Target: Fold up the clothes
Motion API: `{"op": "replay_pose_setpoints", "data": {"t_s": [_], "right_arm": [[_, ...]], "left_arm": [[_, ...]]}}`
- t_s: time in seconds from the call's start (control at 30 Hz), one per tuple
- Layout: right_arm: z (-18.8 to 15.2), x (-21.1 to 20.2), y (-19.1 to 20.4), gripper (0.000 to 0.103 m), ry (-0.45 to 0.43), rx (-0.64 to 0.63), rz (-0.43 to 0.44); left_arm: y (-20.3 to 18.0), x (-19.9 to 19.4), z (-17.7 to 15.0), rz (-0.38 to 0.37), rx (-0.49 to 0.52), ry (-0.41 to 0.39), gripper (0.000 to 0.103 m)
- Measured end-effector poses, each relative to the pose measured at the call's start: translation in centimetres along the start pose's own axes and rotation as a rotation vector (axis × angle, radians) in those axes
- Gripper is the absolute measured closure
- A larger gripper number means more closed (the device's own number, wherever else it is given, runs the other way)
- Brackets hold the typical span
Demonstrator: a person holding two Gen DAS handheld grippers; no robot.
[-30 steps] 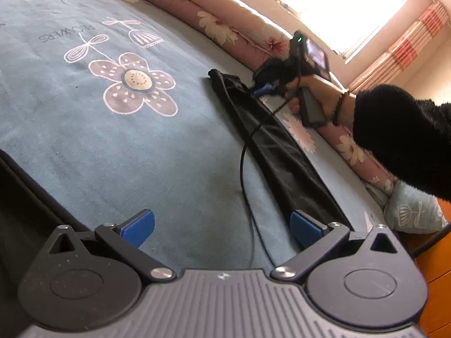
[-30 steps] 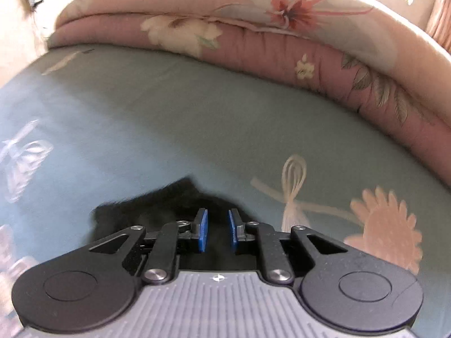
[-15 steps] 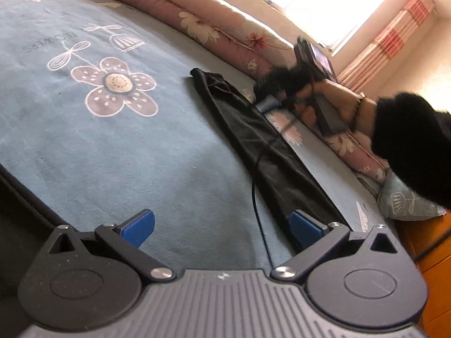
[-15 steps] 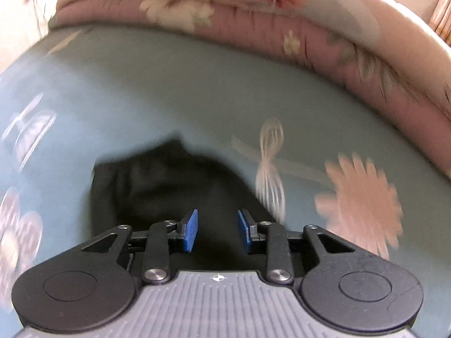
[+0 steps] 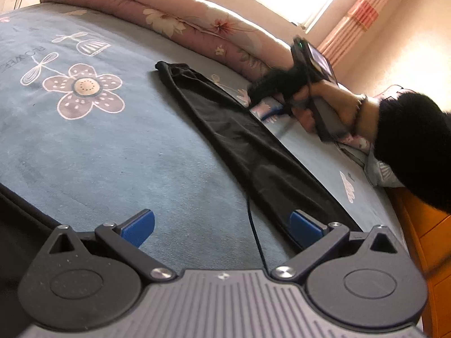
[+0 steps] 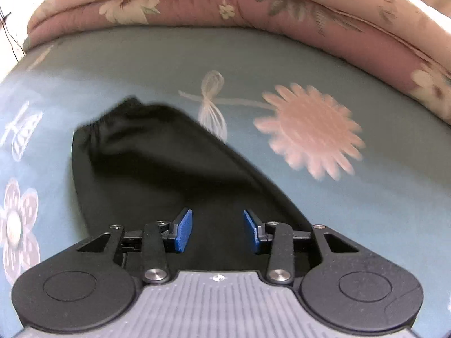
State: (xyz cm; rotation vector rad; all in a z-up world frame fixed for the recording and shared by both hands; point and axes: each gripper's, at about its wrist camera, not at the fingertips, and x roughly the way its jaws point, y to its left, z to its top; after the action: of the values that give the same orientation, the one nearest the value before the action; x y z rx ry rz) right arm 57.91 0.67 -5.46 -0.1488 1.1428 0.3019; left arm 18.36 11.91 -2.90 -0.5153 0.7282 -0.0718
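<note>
While your right gripper point(image 6: 217, 231), its jaws just opened and empty, hangs above the black trousers point(image 5: 242, 140), you are between folds. The trousers lie long and narrow on the blue bedspread point(image 5: 112, 146), beside the pink quilt point(image 5: 197, 25). Your left gripper point(image 5: 222, 225) stands wide open near their near end; next, probably pinch that end.

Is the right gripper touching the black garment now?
Apart. The right wrist view shows the right gripper with open jaws, nothing between them; the black garment lies below.
</note>
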Motion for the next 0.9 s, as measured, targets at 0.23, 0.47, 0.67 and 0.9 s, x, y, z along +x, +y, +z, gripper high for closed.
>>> {"op": "replay_pose_setpoints", "data": {"t_s": [0.23, 0.47, 0.67, 0.9], "right_arm": [[-3.2, 3.4, -5.1, 0.054, 0.024, 0.113, -0.1], [-8.4, -5.9, -11.1, 0.043, -0.053, 0.271, 0.042], [-19.1, -15.7, -14.4, 0.028, -0.06, 0.255, 0.067], [-31.4, -19.3, -15.5, 0.016, -0.047, 0.338, -0.075]], "left_arm": [[-1.6, -0.2, -0.6, 0.023, 0.073, 0.037, 0.001], [-3.9, 0.6, -0.7, 0.015, 0.206, 0.132, 0.001], [-7.1, 2.1, 1.9, -0.038, 0.296, 0.202, 0.001], [-14.6, 7.4, 3.7, -0.089, 0.516, 0.23, 0.001]]}}
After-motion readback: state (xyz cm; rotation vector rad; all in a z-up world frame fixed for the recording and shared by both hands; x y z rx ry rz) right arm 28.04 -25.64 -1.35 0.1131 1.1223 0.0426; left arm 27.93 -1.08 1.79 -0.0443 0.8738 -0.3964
